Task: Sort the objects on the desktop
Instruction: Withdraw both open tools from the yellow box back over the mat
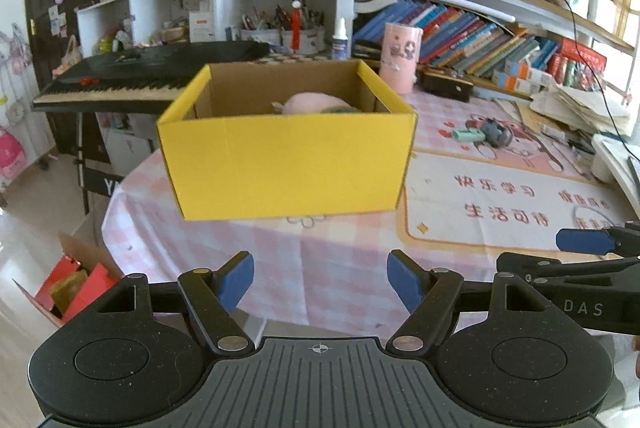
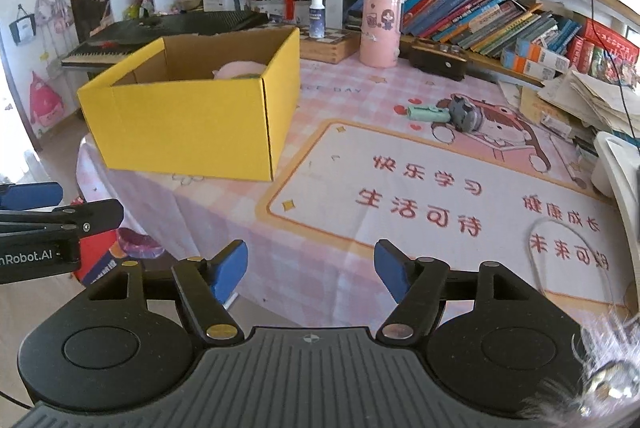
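Bookshelves and a keyboard (image 1: 148,76) are ringing a tabletop (image 2: 328,100) that is wearing a pink checked cloth with a cartoon mat over it; a yellow box (image 1: 286,164) is sitting straight ahead of the left claw (image 1: 320,282), and ahead and to the left of the right claw (image 2: 310,270); something pink and soft (image 1: 310,102) is already lying inside the box, only its top showing over the rim.

Both claws are hovering over the near edge of the tabletop, each spread wide and gripping nothing; the two are standing side by side, each showing at the edge of the other's view.

Two loose things are waiting on the mat: a mint case (image 2: 426,114) and a grey toy (image 2: 464,114), touching or nearly so; they are lying ahead and to the right of the right claw, and further right again of the left claw, so the right claw is looking like the nearer one. The case's long axis is running roughly left to right across the right claw's view, so a grasp would probably be spanning its short width, jaws turned across it.

Judging by the box's contents, sorting is partly done; the next reach is likely heading forward and right to that pair, then back left over the box.
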Motion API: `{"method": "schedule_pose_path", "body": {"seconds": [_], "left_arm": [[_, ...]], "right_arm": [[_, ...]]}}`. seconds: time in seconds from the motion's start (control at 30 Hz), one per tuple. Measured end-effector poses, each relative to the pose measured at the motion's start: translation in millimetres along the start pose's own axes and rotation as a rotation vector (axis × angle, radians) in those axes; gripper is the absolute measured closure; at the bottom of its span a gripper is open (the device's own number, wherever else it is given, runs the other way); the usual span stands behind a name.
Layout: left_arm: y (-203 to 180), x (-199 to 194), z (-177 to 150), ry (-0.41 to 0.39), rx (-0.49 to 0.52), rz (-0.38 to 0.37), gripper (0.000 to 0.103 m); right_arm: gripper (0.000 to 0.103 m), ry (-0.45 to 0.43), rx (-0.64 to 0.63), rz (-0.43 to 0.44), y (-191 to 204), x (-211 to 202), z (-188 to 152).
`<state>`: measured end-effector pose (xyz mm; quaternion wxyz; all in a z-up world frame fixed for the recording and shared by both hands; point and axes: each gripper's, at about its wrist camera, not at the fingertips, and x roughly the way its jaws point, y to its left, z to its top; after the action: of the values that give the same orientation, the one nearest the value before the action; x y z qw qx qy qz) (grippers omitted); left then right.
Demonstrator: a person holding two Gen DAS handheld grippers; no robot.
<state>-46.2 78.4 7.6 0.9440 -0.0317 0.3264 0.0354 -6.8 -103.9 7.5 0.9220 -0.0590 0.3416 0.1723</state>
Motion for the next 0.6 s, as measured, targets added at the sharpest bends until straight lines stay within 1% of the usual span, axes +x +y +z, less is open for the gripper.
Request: {"method": "schedule_pose_path", "body": {"seconds": [0.3,0.6], "left_arm": [[-19,6,-6,0.032,0.033,-0.083,0.027],[-37,13,-2,0.035,0.086,-0.146,0.027]], "right_arm": [[0.032,0.031,0.035,-0.076,-11,-9,-14],[0.032,0.039,0.081,-0.136,-26,-16,-21]]}}
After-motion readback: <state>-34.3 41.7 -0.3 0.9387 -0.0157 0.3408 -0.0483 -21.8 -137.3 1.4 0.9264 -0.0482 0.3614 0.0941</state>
